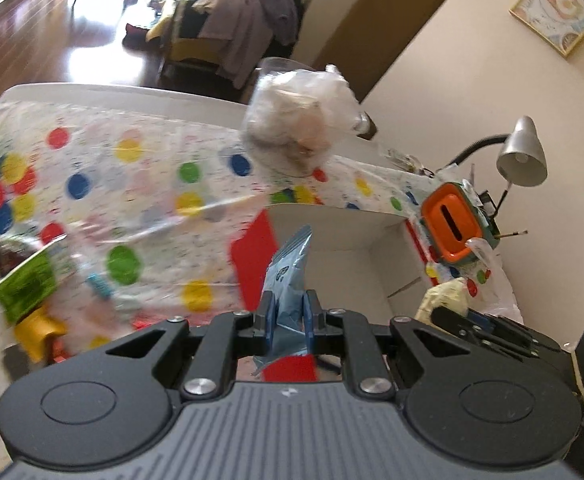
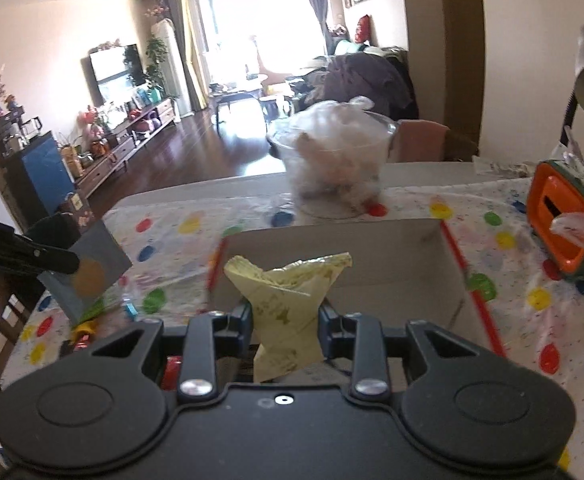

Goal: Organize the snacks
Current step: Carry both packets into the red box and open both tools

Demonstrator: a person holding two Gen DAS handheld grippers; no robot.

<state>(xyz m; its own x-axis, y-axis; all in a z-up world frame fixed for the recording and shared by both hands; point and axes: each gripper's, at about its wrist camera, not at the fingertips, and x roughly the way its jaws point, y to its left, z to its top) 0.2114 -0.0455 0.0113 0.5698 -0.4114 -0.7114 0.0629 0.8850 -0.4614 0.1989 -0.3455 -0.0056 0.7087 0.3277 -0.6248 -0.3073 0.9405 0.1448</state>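
My left gripper (image 1: 288, 312) is shut on a light blue snack packet (image 1: 288, 276), held just before the near left corner of a white cardboard box (image 1: 347, 232) with red outer sides. In the right wrist view, my right gripper (image 2: 286, 320) is shut on a pale yellow snack packet (image 2: 288, 300) at the near edge of the same box (image 2: 331, 252). The right gripper with its yellow packet (image 1: 443, 296) shows at the right of the left wrist view. Loose snacks, among them a green packet (image 1: 26, 284) and a yellow one (image 1: 42, 332), lie on the dotted tablecloth at left.
A clear tub holding a plastic bag (image 1: 295, 120) stands behind the box. An orange and green container (image 1: 451, 224) and a grey desk lamp (image 1: 521, 154) sit at the right by the wall. A grey card on a black arm (image 2: 84, 268) stands left of the box.
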